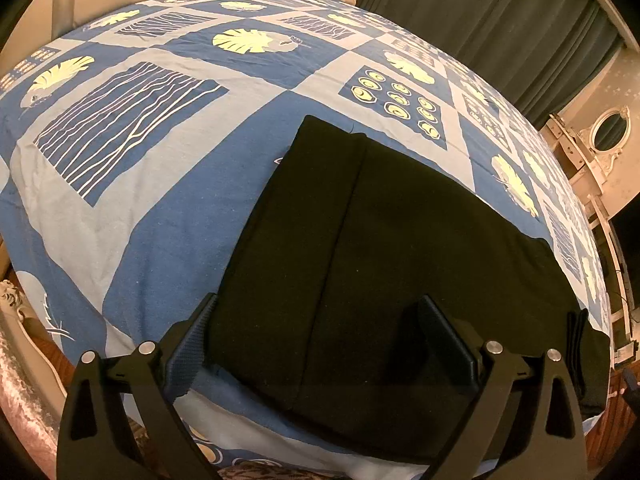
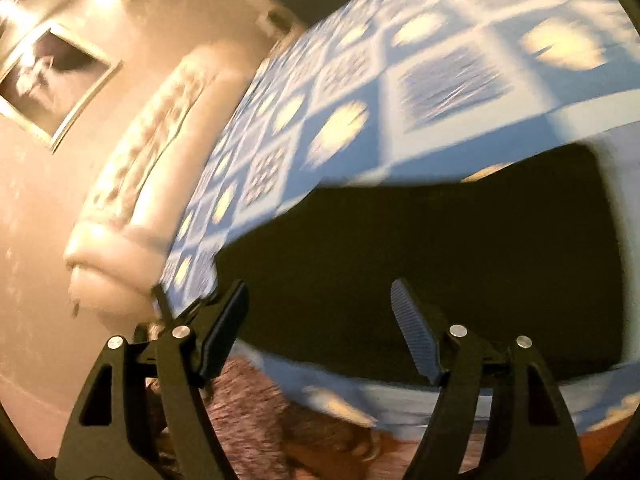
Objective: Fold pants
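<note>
Mostly done by the look of it — left wrist view: black pants (image 1: pixel 384 248) lie on the bed (image 1: pixel 168 216) already folded into a compact multi-layer rectangle, a lengthwise seam or layer edge running down the middle, stacked layer ends visible at the right end near the bed's corner. Left gripper (image 1: pixel 320 344) has its fingers spread wide, holding nothing, hovering over the near edge of the stack. Near edge of the pants sits close to the bed's front edge, so little margin there; plenty of bare bedspread beyond and to the left for another fold or a slide. Right wrist view — blurred: pants (image 2: pixel 440 264) read as one dark flat slab near the bed edge (image 2: pixel 400 400), carpet (image 2: pixel 280 432) below. Right gripper (image 2: pixel 320 332) also fingers apart, empty, just off that edge. Remaining, as a judgement: perhaps one last fold or tidy-up; can't tell if the layers are aligned.
</note>
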